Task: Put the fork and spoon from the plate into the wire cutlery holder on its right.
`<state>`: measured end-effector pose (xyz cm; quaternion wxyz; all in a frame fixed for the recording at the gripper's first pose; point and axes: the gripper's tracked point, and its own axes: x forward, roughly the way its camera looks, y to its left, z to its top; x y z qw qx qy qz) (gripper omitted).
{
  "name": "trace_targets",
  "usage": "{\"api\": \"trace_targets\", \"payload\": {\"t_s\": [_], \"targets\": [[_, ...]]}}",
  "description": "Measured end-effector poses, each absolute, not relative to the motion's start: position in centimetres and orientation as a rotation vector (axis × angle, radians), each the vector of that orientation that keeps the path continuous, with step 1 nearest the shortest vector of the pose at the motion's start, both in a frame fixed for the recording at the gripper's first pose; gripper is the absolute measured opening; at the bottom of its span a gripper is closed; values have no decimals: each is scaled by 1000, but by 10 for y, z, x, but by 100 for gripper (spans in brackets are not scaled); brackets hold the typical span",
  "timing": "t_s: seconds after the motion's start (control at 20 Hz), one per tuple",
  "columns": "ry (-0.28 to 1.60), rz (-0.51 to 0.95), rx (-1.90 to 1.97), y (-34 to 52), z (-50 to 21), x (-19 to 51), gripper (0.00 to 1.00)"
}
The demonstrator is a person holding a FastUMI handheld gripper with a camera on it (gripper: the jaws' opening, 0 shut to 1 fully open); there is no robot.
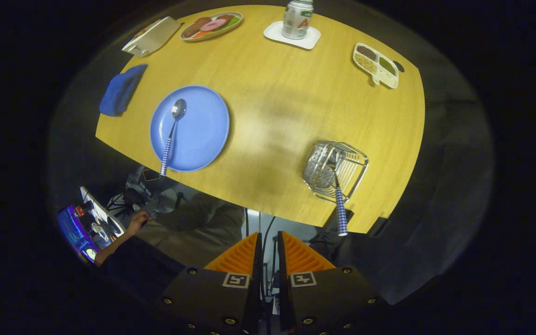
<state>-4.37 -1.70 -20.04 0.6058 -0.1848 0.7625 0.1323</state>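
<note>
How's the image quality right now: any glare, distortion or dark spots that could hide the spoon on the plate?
Gripper view: fisheye bends the wooden table edges; soft glare patch mid-table; metal spoon with checked handle on the round blue plate reads sharp; wire cutlery holder is clear; surroundings are dark; gripper nearly closed, holding nothing.

Gripper camera high above the table (286,116), looking steeply down, fingers (242,253) nearly together at its near edge
</note>
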Motion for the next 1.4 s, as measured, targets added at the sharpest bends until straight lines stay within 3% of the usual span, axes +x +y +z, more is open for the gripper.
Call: {"api": "trace_targets", "payload": {"t_s": [0.5,1.4], "targets": [[1733,434,-390,98,-259,-65,17],[1726,379,-289,196,-338,-58,17]]}}
